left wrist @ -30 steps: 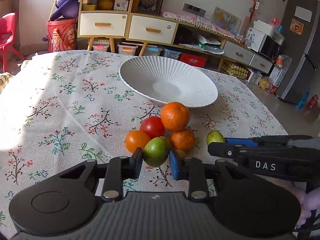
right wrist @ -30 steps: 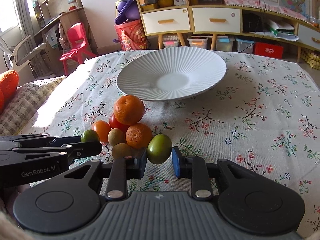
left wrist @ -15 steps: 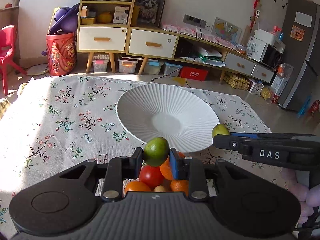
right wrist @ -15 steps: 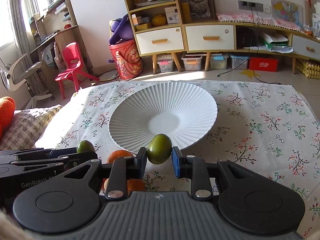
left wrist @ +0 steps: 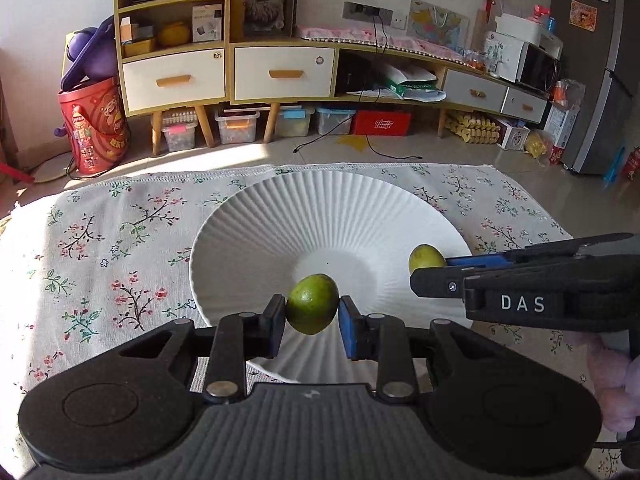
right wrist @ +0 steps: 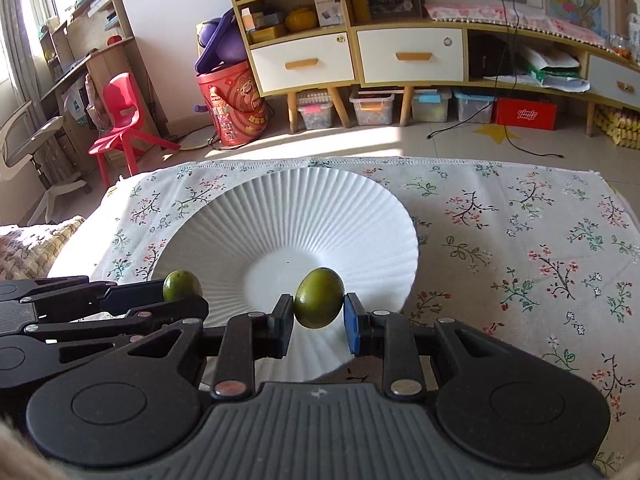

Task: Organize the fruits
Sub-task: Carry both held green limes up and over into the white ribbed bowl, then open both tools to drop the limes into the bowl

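Observation:
My left gripper [left wrist: 312, 312] is shut on a green lime [left wrist: 313, 304] and holds it above the near part of a white ribbed plate [left wrist: 280, 224]. My right gripper [right wrist: 319, 308] is shut on an olive-green fruit [right wrist: 319, 298] above the same plate [right wrist: 248, 216]. In the left wrist view the right gripper enters from the right with its fruit [left wrist: 426, 258]. In the right wrist view the left gripper comes in from the left with its lime [right wrist: 182, 285]. The other fruits are out of view.
The plate sits on a floral tablecloth [left wrist: 100, 248] whose far edge lies just behind it. Beyond are the floor, a wooden shelf unit [left wrist: 224, 40], a red bucket [left wrist: 94, 124] and a red chair [right wrist: 124, 120].
Both grippers have lifted their green fruits off the table and carried them forward over the plate. The pile of oranges and tomatoes has dropped out of view below.

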